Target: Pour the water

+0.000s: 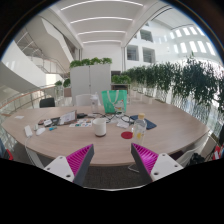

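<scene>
My gripper (pixel 113 160) is open and empty, its two pink-padded fingers (pixel 78 160) spread wide above the near edge of a long oval wooden table (pixel 170 125). Beyond the fingers, on the table, stand a white cup (pixel 100 127) near the middle and a clear bottle with a blue cap (pixel 140 126) to its right. A small red round thing (pixel 126 134) lies between them, closer to me. Nothing is between the fingers.
Papers and small items (pixel 45 127) lie on the table's left part. A green and white sign (pixel 114 102) stands behind the table, with a white planter wall (pixel 88 80) and a row of plants (pixel 185 80) to the right. A dark chair (pixel 47 102) is far left.
</scene>
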{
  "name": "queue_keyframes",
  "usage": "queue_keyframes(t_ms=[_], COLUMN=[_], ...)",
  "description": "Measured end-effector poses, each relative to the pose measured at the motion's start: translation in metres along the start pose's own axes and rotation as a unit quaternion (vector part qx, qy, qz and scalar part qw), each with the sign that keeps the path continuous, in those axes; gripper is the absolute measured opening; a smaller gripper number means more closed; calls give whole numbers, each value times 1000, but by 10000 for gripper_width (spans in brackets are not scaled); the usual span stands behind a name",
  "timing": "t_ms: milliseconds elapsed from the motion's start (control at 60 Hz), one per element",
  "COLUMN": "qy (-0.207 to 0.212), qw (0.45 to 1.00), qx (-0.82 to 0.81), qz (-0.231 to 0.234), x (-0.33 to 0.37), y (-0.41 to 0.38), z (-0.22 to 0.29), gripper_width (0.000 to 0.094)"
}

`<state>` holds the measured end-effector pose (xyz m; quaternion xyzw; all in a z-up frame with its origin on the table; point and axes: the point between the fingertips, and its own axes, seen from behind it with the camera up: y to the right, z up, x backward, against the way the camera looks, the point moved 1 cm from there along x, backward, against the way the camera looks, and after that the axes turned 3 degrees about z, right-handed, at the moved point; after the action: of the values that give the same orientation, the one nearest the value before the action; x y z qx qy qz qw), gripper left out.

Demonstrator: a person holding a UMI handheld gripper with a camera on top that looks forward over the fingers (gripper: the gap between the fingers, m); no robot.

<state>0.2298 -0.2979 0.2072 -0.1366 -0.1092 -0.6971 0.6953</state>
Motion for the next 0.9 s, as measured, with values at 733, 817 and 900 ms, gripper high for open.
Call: queue_keyframes(t_ms=[733,817,900], qy=[105,79,57], qw=[994,996,996], qx=[2,-10,-14], qz=[-35,-50,-71], x=[-305,-308,-312], y=[148,150,153], z=[-17,-19,-22], gripper_width=[498,448,391])
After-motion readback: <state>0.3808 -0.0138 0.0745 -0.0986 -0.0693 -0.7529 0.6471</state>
